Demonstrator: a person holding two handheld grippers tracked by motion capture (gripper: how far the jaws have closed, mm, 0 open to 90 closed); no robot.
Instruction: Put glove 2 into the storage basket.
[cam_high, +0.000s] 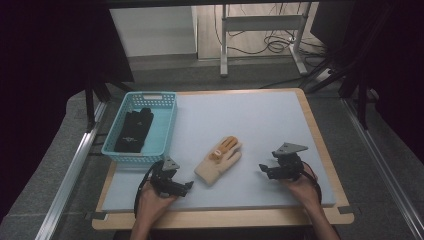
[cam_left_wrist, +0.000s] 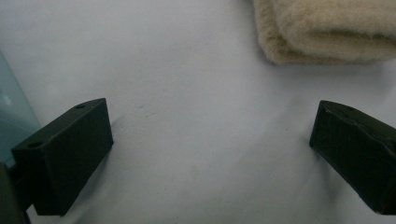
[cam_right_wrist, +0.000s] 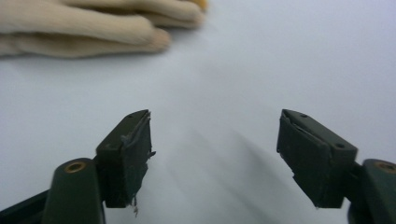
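The left gripper (cam_high: 176, 184) rests low over the desk with its fingers (cam_left_wrist: 70, 154) spread wide and nothing between them; the right gripper (cam_high: 272, 169) likewise stands open and empty, its fingers (cam_right_wrist: 128, 154) apart above the bare pad. Between the two lies a cream glove (cam_high: 219, 160) with orange patches on the palm side of its fingers, flat on the pale blue mat (cam_high: 250, 120), touched by neither gripper. Its long axis runs on a slant, cuff near and to the left, fingertips far and to the right. The cuff end lies just beside the left gripper, to its right and slightly farther away, so the left hand looks the nearer one for a pick at the cuff; the right gripper sits well to the right of the fingertips. A turquoise basket (cam_high: 165, 125) at the far left holds a black glove (cam_high: 134, 131); faint white marks on it are too small to read.
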